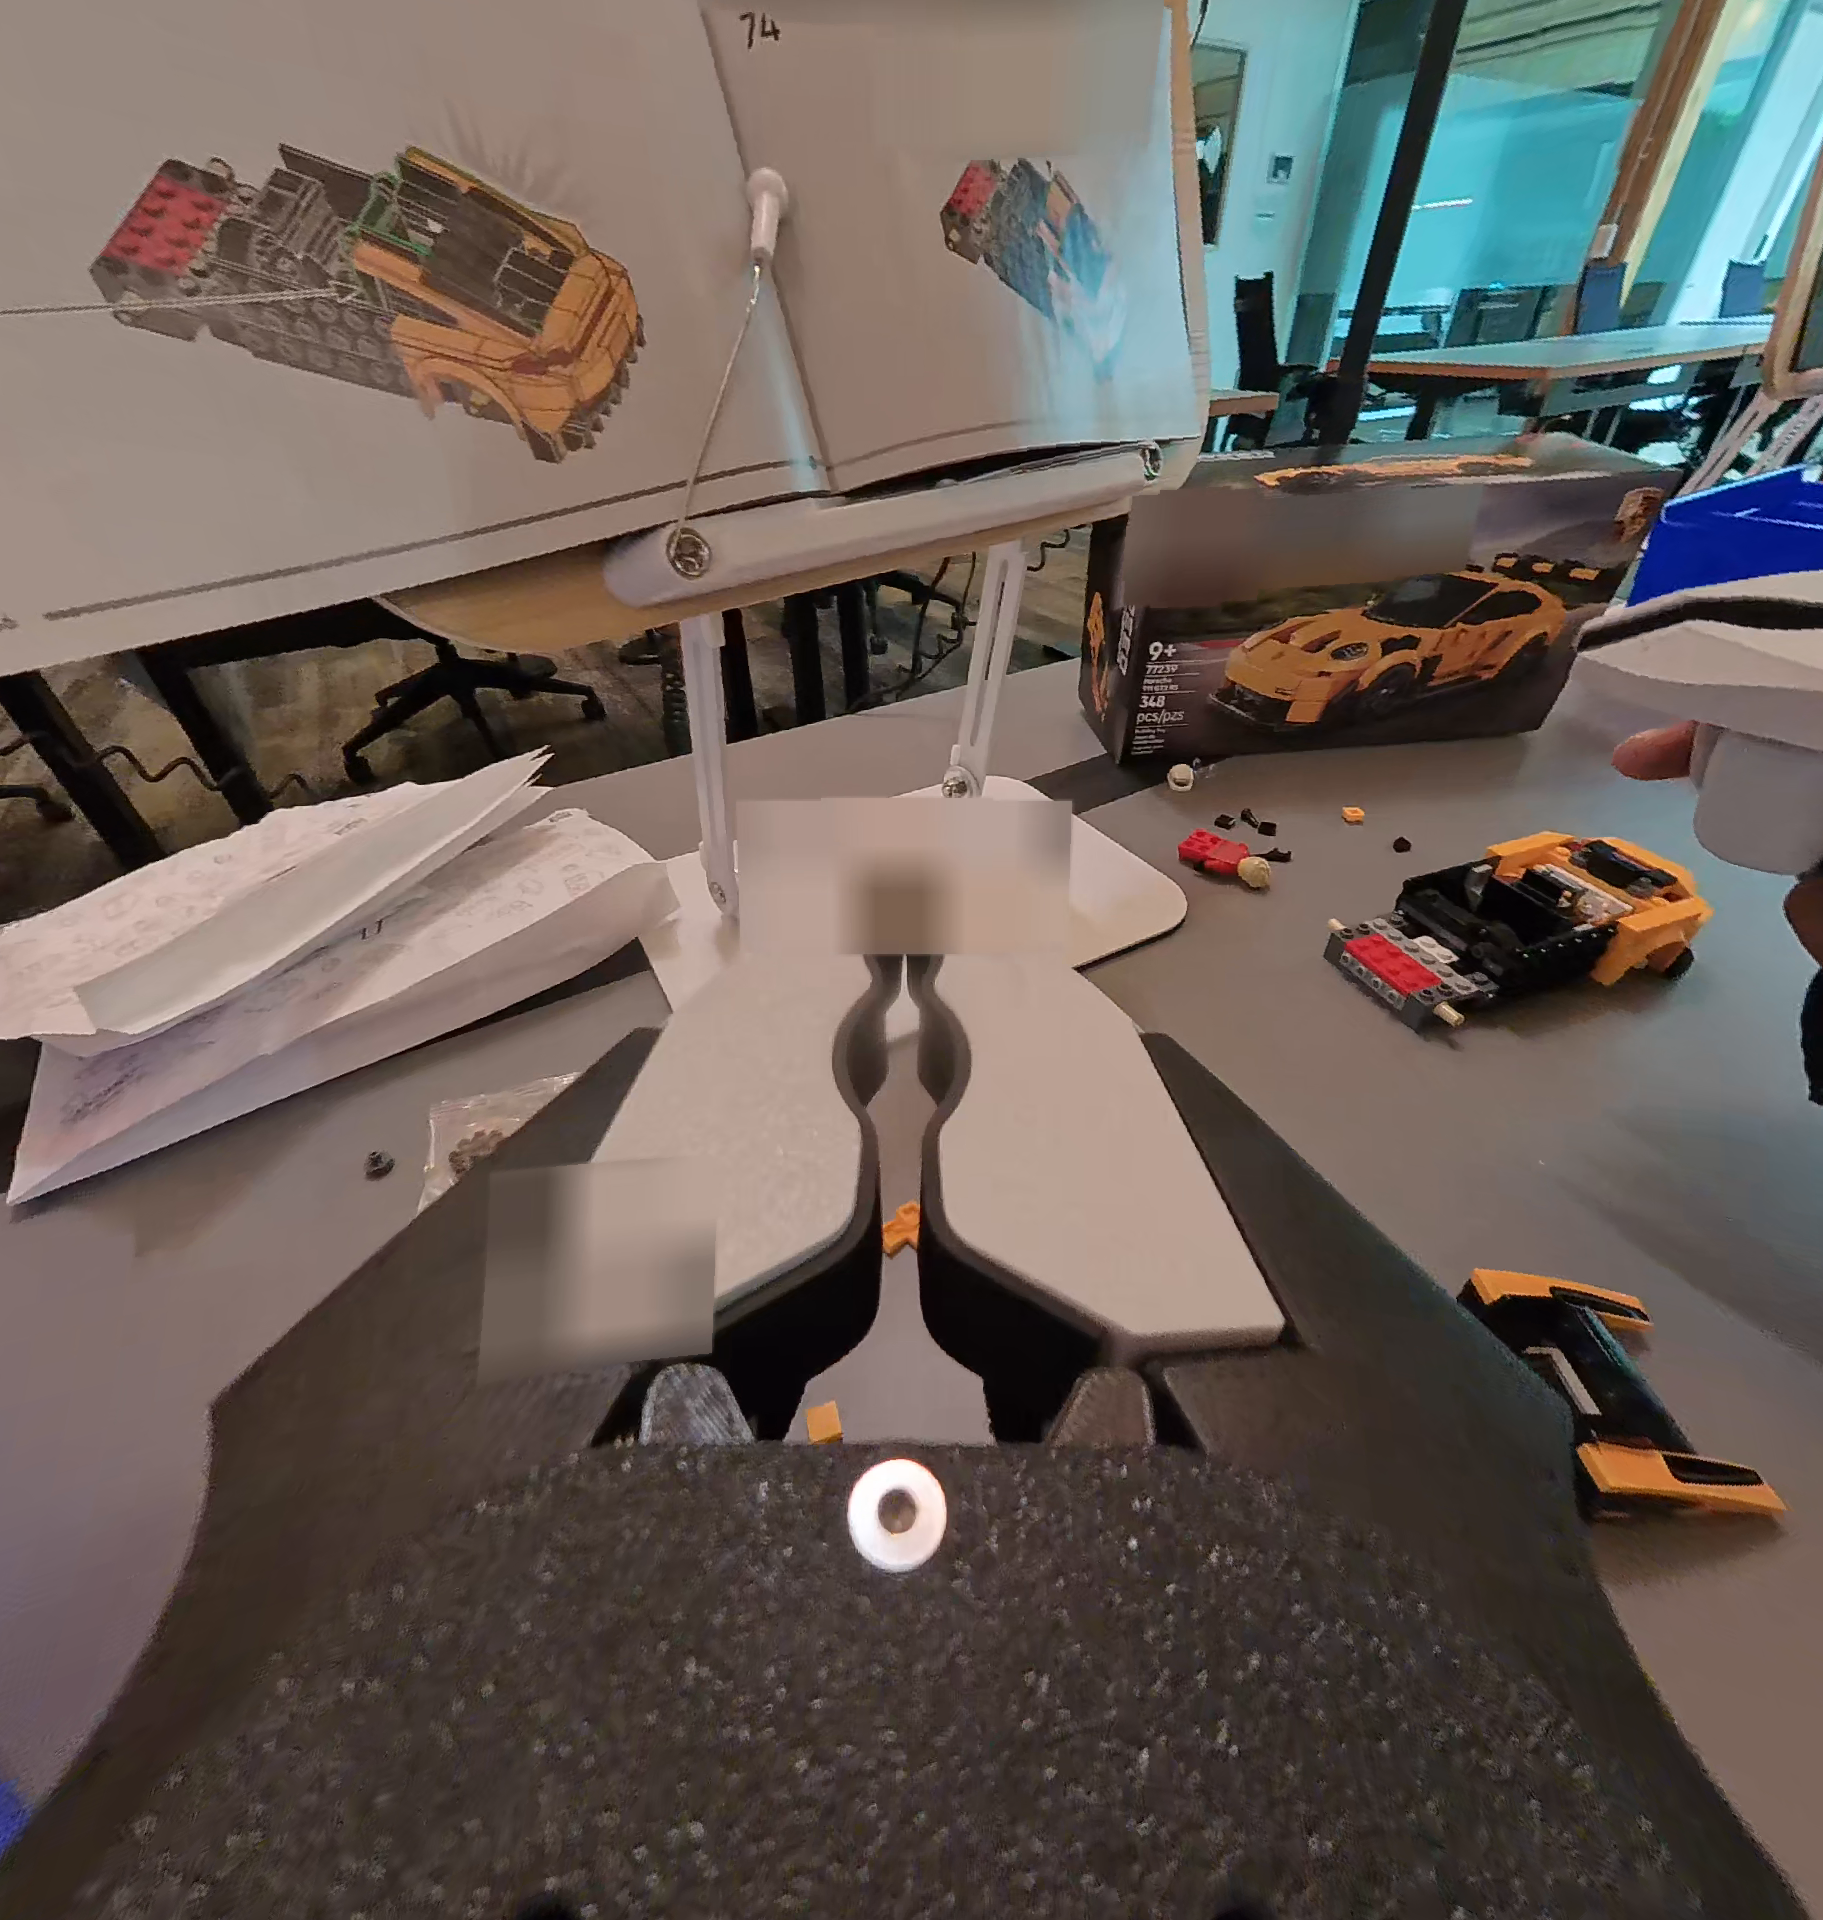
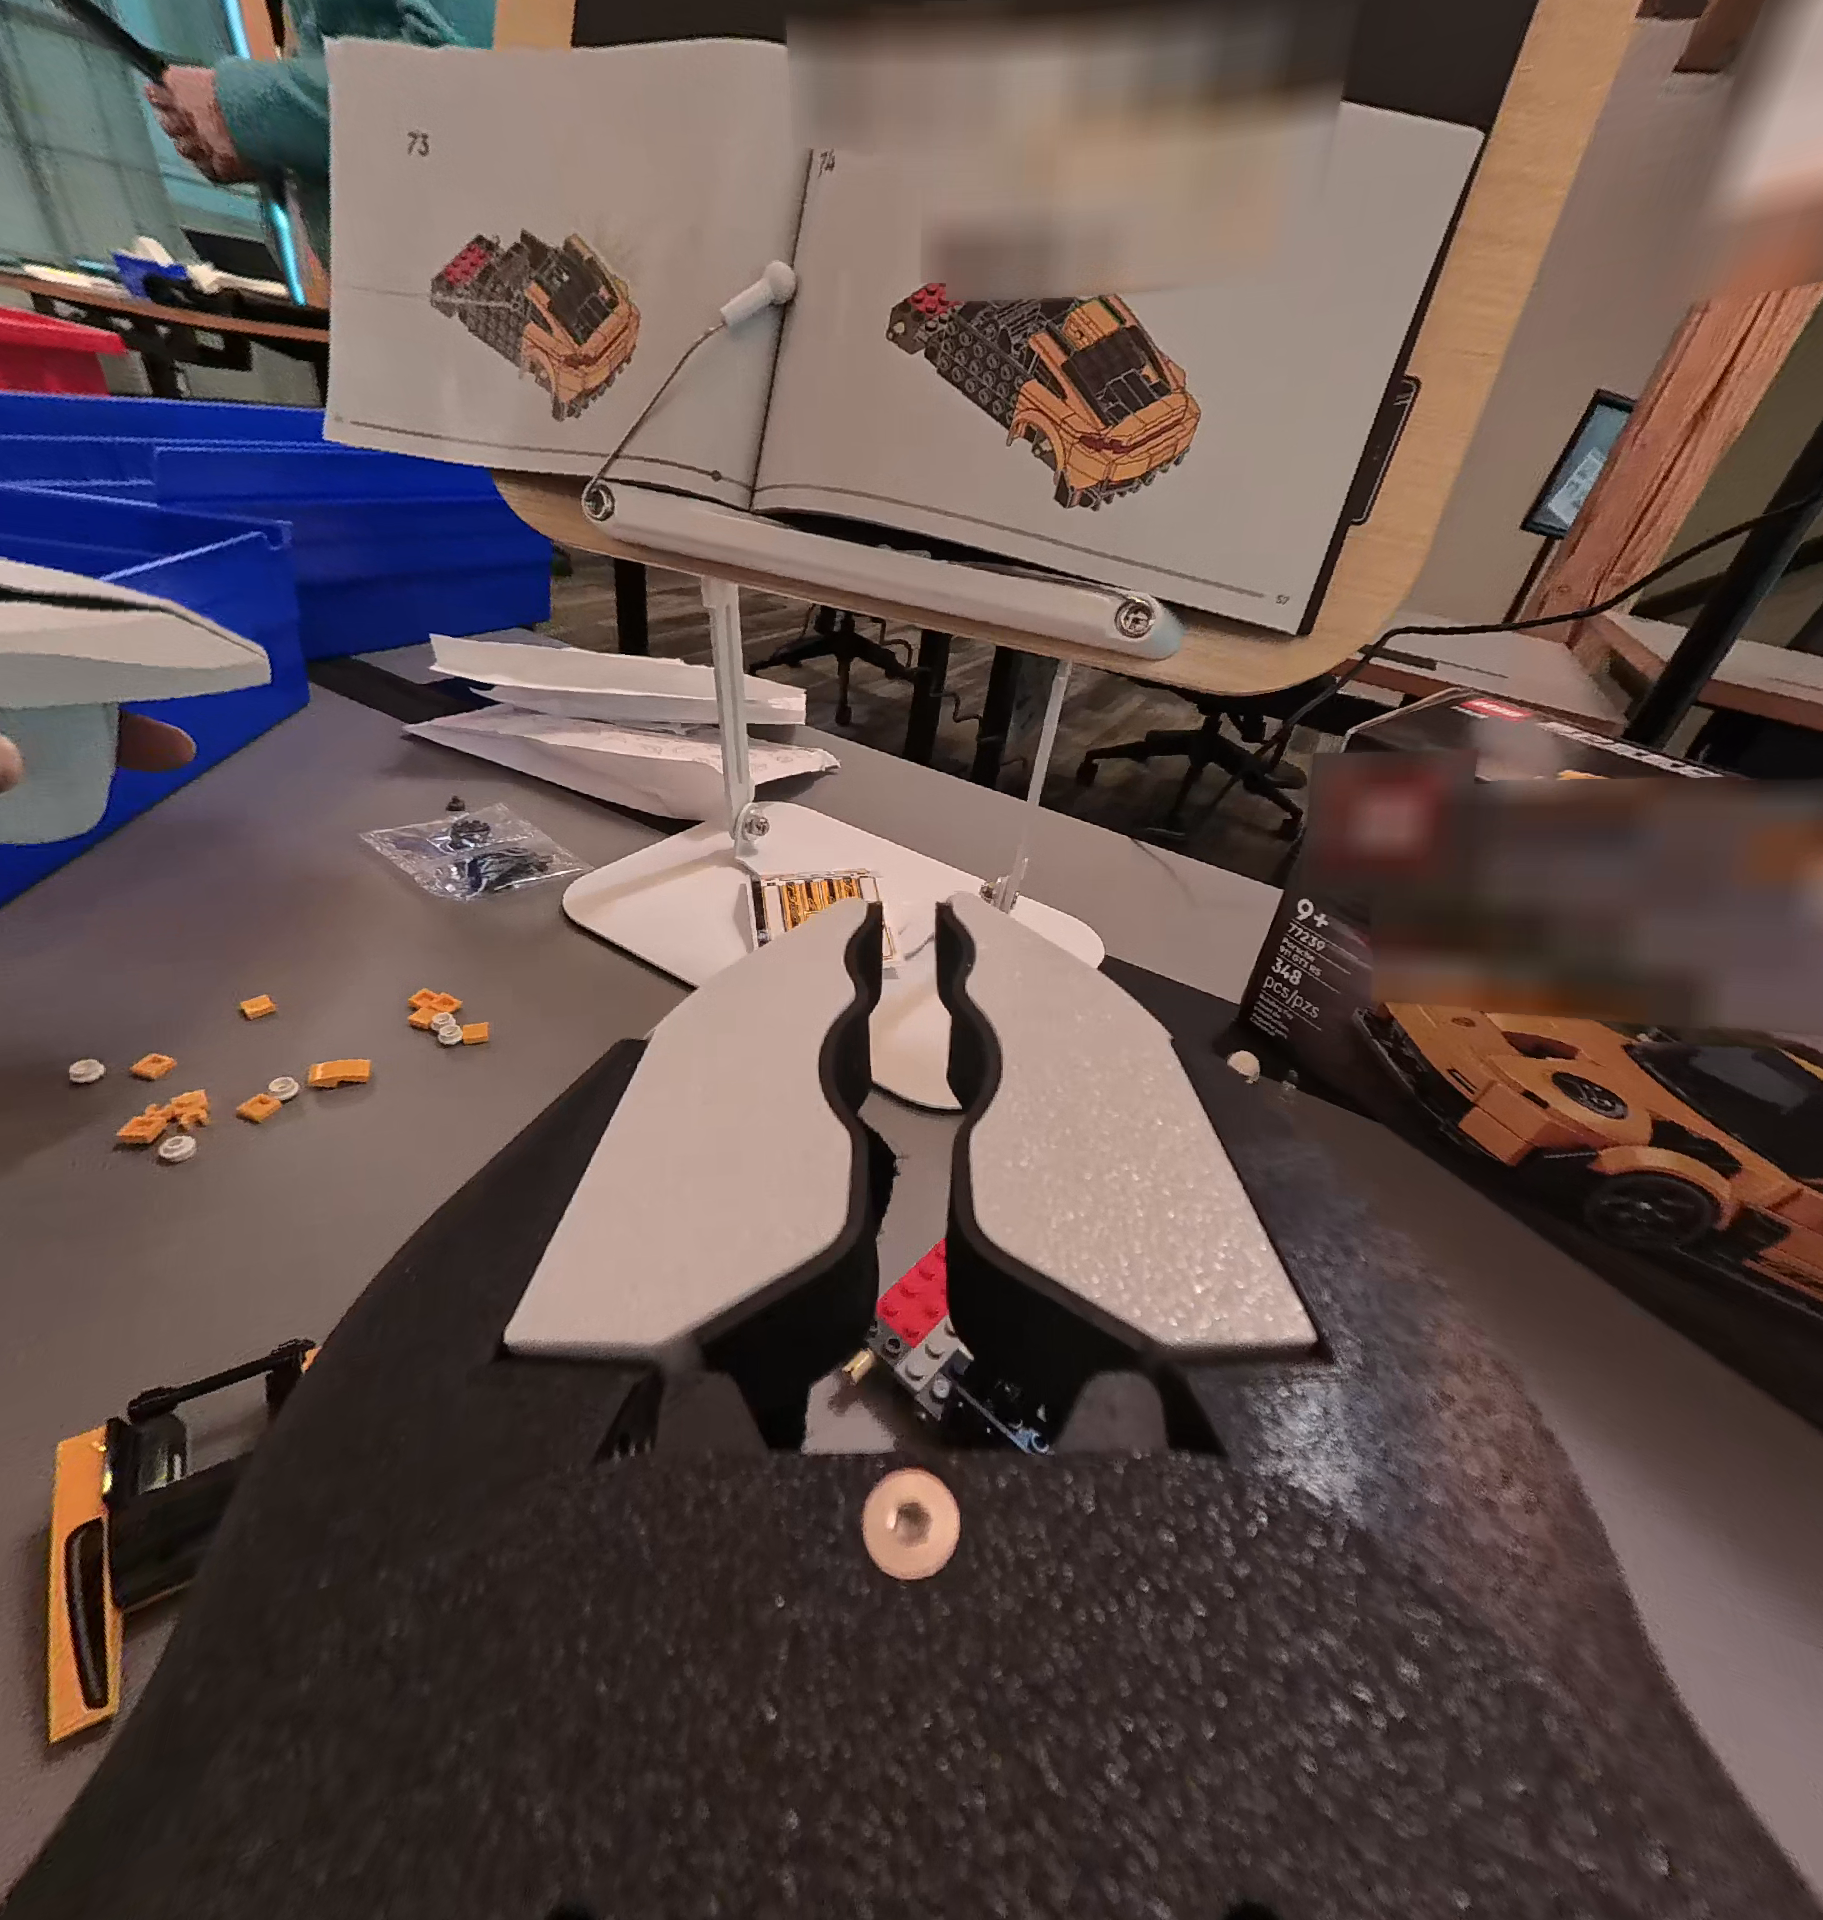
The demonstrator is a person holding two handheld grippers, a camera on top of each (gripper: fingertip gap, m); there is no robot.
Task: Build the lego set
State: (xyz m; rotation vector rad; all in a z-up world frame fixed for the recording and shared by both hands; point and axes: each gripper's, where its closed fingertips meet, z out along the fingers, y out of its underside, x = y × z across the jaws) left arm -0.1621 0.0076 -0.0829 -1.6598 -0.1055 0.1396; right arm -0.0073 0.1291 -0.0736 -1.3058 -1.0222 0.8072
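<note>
Risk: small plates lost under hovering tongs

Left gripper (image 1: 899,971) hovers with jaws almost closed, holding nothing; tiny orange plates (image 1: 901,1228) lie on the grey table (image 1: 1250,1195) beneath. Right gripper (image 2: 907,925) stands slightly parted, also bare, above the half-built yellow-and-black brick car (image 1: 1509,930), at 2 o'clock from the left tongs. A careless descent could knock the car or scatter the orange plates. Loose yellow-black roof panel (image 1: 1613,1387) sits at 4 o'clock, near the edge.

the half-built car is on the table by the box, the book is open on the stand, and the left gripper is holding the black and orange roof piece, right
Not quite. The left gripper holds nothing: in the left wrist view its fingers are nearly together and the black and orange roof piece lies on the table. The half-built car, box and open book are as you said.
</note>
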